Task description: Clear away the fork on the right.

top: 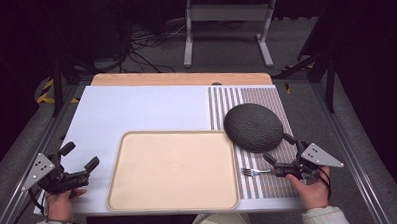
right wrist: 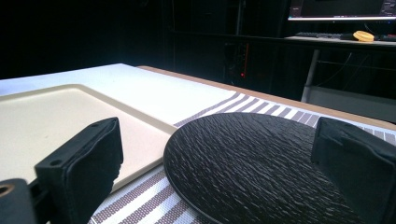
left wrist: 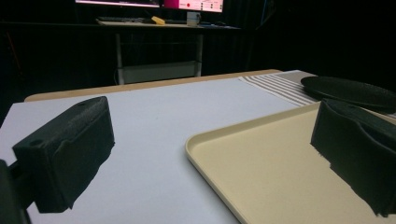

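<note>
Our right gripper (top: pixel 278 151) stands with its black jaws spread wide and nothing between them, aimed at the round, dark, rough-textured slate-like plate (top: pixel 252 127); in the right gripper view that plate (right wrist: pixel 252 163) lies low and flat just ahead of the jaws. It rests on the brown-and-white striped woven placemat (top: pixel 273 97) at the right of the table, its near-left edge very near the corner of the shallow beige rectangular plastic tray (top: pixel 172 171), though we cannot tell whether they touch. A small silver metal fork (top: pixel 255 171) lies on the mat just by the lower jaw.

We judge the plate stiff, fairly heavy for its size and breakable if dropped (chipped rims are the usual price). Its pitted surface should give the pads good friction, but it sits so flat that a jaw can hardly get under it. The near rim, where it faces the gripper, looks like the place to pinch, one jaw above and one below.

Our left gripper (top: pixel 79 155) is likewise wide open and empty, hovering over the pale lilac table covering (top: pixel 136 109) just left of the tray (left wrist: pixel 280 177).

We find no brand, label or legible writing on the plate, tray or mat; the distant screens are too small to read.
</note>
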The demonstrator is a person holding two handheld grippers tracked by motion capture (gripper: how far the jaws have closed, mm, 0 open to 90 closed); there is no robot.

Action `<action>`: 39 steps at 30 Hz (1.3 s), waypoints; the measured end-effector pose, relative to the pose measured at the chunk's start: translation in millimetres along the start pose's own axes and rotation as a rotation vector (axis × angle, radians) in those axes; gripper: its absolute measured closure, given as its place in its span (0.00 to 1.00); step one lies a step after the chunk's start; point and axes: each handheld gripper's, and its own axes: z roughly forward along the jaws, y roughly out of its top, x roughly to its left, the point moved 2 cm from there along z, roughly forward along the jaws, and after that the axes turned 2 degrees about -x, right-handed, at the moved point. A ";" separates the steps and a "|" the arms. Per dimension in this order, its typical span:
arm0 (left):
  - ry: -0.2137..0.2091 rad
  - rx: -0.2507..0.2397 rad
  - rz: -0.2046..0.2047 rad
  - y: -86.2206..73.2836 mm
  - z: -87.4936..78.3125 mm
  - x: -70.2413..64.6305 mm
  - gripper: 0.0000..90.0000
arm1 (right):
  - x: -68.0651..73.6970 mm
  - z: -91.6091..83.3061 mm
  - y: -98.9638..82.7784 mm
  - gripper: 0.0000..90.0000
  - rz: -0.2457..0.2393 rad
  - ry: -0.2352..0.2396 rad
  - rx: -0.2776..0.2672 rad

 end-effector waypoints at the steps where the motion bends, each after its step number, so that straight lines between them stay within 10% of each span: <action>1: 0.000 0.000 0.000 0.0 0.0 0.0 0.00 | 0.2 0.0 0.3 0.03 0.001 0.002 -0.002; 39: -0.001 0.000 -0.003 -0.3 0.2 -0.2 0.00 | -1.4 5.1 34.0 0.03 0.004 0.098 0.043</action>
